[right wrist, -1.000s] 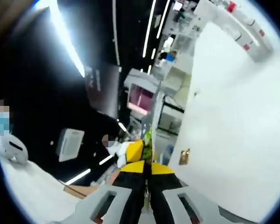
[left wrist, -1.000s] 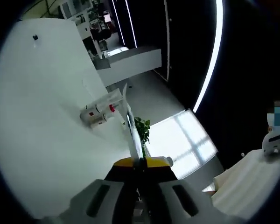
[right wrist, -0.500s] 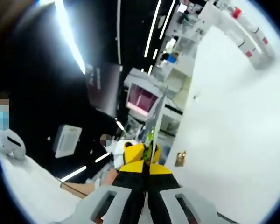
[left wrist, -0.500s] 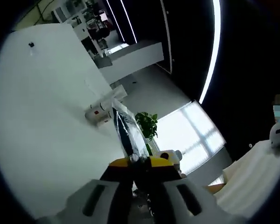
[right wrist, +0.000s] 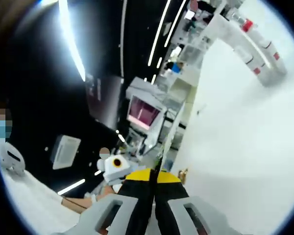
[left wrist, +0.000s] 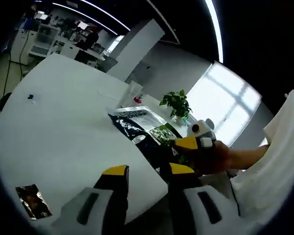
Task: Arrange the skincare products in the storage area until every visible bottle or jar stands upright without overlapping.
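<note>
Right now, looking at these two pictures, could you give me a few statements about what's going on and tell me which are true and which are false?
1. The left gripper has its jaws apart. True.
2. The right gripper is wide open. False: its jaws are shut on the edge of a dark printed pouch.
3. The pouch lies over the white table. True.
4. A potted plant stands beyond the table. True.
5. The small foil wrapper lies on top of the pouch. False: it lies apart, near the table's edge.
</note>
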A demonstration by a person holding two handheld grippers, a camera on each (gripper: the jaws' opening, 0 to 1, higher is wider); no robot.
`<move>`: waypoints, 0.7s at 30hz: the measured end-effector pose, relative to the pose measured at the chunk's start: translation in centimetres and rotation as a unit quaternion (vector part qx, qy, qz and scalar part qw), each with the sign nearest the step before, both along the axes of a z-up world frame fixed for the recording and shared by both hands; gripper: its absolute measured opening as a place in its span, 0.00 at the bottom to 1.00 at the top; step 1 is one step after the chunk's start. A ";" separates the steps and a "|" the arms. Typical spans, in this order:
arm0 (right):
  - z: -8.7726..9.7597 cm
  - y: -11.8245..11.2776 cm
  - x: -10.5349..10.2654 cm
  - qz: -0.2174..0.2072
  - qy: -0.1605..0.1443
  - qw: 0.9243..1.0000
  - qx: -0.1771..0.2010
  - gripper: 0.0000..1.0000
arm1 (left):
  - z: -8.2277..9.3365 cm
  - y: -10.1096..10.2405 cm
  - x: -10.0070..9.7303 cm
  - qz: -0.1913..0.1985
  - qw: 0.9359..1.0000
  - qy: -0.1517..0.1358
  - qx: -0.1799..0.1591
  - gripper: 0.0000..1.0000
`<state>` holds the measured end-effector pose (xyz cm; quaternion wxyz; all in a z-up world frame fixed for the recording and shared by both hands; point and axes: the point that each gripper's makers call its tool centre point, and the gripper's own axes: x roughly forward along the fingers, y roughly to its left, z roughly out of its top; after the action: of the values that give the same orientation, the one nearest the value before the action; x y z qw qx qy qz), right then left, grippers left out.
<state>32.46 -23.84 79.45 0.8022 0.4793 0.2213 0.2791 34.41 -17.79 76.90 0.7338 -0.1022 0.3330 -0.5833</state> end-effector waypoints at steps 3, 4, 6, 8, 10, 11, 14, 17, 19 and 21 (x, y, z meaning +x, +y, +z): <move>-0.1 0.0 0.1 0.000 0.004 1.000 -0.002 0.00 | -0.7 0.2 -0.1 -0.009 0.999 -0.023 0.030 0.27; -0.2 -0.1 0.1 -0.001 0.005 1.000 -0.003 0.00 | -1.0 0.2 -0.4 -0.022 0.998 -0.036 0.044 0.26; -0.5 -0.2 0.2 -0.002 0.008 1.000 -0.008 0.00 | -1.3 0.4 -0.7 -0.037 0.996 -0.057 0.063 0.26; -0.7 -0.4 0.2 -0.003 0.010 1.000 -0.013 0.00 | -1.7 0.6 -1.2 -0.051 0.994 -0.070 0.073 0.26; -0.8 -0.8 0.4 -0.008 0.010 1.000 -0.014 0.00 | -2.7 1.2 -2.0 -0.077 0.989 -0.084 0.096 0.24; -0.7 -1.2 0.6 -0.013 0.012 1.000 -0.006 0.00 | -3.2 1.4 -2.5 -0.090 0.986 -0.090 0.109 0.23; -1.1 -1.7 0.9 -0.019 0.017 1.000 -0.014 0.00 | -3.5 1.4 -3.4 -0.128 0.973 -0.143 0.124 0.21; -1.2 -1.9 1.2 -0.021 0.020 0.999 -0.015 0.00 | -3.4 0.7 -4.9 -0.155 0.967 -0.161 0.119 0.19; -1.3 -1.8 1.4 -0.020 0.021 0.999 -0.015 0.00 | -4.1 0.5 -5.5 -0.172 0.962 -0.168 0.128 0.18; -1.4 -1.9 1.7 -0.019 0.023 0.999 -0.016 0.00 | -4.9 0.5 -5.8 -0.181 0.960 -0.164 0.137 0.16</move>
<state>34.17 -25.78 78.08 0.8096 0.4767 0.2348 0.2495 28.58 -17.29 71.99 0.6677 0.1582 0.2975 -0.6638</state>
